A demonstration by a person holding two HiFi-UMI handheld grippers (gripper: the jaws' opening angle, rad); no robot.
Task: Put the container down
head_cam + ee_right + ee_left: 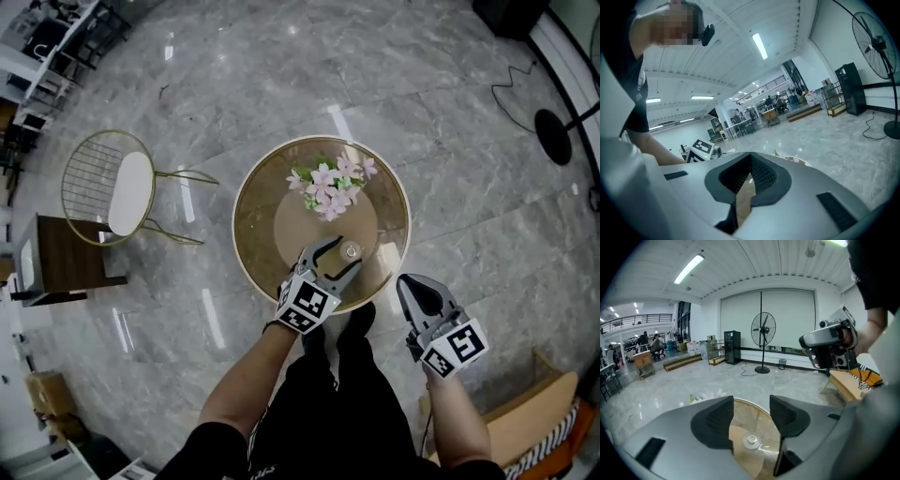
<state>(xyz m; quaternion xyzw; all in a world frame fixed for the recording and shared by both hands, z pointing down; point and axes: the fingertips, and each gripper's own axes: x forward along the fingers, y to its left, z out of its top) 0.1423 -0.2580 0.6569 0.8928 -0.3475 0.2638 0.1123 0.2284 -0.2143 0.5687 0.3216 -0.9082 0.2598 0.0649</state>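
Note:
A small round container [352,249] with a pale lid stands on the round glass table [253,183], near its front edge. My left gripper [347,256] reaches over that edge with one jaw on each side of the container. In the left gripper view the container [751,440] shows low in the gap of the left gripper [751,416], and neither pad touches it, so the jaws are open. My right gripper [417,289] hangs off the table's right front side, away from the container. Its jaws meet at the tip in the right gripper view [751,158], with nothing between them.
Pink artificial flowers [328,187] stand on the table behind the container. A wire chair [108,187] and a dark wooden stand [66,253] are to the left, a wooden bench [525,412] at the lower right. A floor fan [763,329] stands farther off on the marble floor.

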